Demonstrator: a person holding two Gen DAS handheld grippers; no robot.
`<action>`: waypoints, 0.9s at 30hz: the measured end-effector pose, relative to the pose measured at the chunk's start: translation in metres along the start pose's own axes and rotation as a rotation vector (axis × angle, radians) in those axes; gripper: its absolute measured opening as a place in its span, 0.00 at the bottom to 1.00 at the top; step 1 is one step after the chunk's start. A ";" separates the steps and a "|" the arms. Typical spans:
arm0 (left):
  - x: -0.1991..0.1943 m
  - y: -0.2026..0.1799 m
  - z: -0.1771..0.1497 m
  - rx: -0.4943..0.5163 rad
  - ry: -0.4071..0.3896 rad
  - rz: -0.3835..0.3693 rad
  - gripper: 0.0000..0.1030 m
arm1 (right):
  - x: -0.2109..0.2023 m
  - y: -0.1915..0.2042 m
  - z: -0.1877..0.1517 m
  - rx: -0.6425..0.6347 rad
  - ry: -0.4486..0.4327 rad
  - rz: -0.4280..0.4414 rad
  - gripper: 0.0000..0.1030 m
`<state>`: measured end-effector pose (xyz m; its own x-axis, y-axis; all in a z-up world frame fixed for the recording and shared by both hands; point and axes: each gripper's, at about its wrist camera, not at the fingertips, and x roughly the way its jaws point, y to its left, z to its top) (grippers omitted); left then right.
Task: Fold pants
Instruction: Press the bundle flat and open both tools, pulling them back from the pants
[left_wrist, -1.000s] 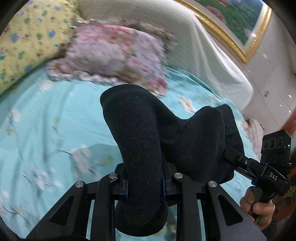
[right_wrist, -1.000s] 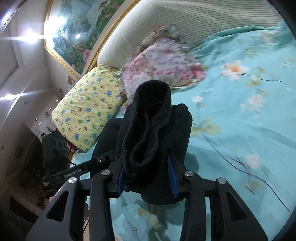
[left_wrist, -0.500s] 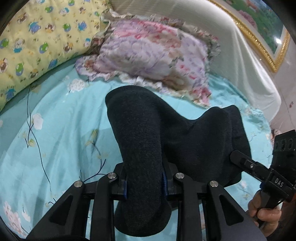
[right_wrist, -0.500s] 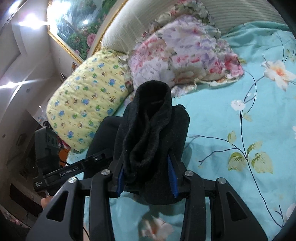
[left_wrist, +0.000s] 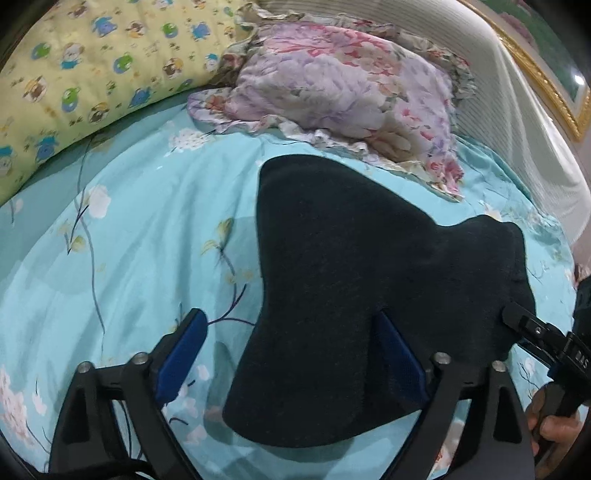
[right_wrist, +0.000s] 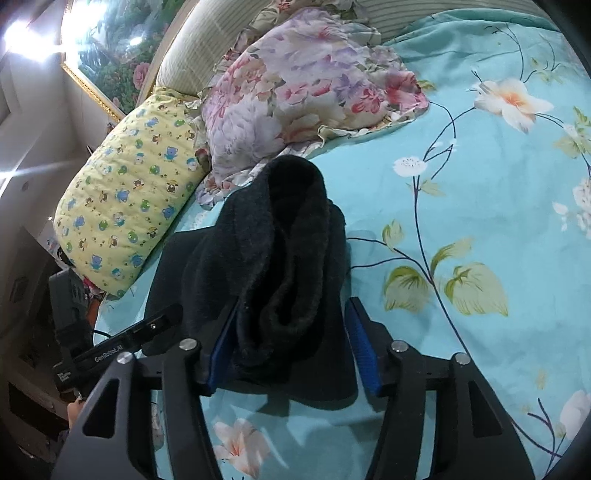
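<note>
The dark folded pants (left_wrist: 343, 288) lie in a thick bundle on the turquoise floral bedsheet (left_wrist: 140, 243). My left gripper (left_wrist: 291, 354) is open, its blue pads spread wide on either side of the bundle's near end. In the right wrist view the pants (right_wrist: 284, 266) bulge up between the fingers of my right gripper (right_wrist: 291, 347), which is open, with gaps beside the cloth. Each gripper shows at the edge of the other's view.
A pink and purple floral pillow (left_wrist: 347, 92) and a yellow cartoon-print pillow (left_wrist: 85, 70) lie behind the pants. A striped white headboard cover (left_wrist: 524, 122) and a gold-framed painting (right_wrist: 107, 55) stand at the back. Open bedsheet (right_wrist: 480, 206) spreads to the right.
Both grippers were shut on the pants and have opened, the left very wide. The pants have come down onto the bed, nearer the pillows.
</note>
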<state>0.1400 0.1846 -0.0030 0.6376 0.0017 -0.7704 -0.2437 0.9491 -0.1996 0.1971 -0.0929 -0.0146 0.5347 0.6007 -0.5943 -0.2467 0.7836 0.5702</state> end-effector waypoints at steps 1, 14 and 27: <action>0.000 0.001 -0.001 -0.003 -0.002 0.003 0.95 | 0.000 0.000 0.000 -0.005 -0.001 -0.012 0.65; -0.001 -0.001 -0.004 0.032 0.002 0.029 1.00 | -0.003 -0.007 -0.001 -0.003 0.001 -0.043 0.75; -0.001 -0.018 -0.007 0.134 -0.011 0.101 1.00 | -0.004 -0.012 -0.001 -0.030 -0.005 -0.100 0.83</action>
<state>0.1388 0.1654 -0.0025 0.6227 0.1021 -0.7758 -0.2080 0.9774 -0.0383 0.1970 -0.1043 -0.0198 0.5623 0.5181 -0.6445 -0.2160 0.8444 0.4903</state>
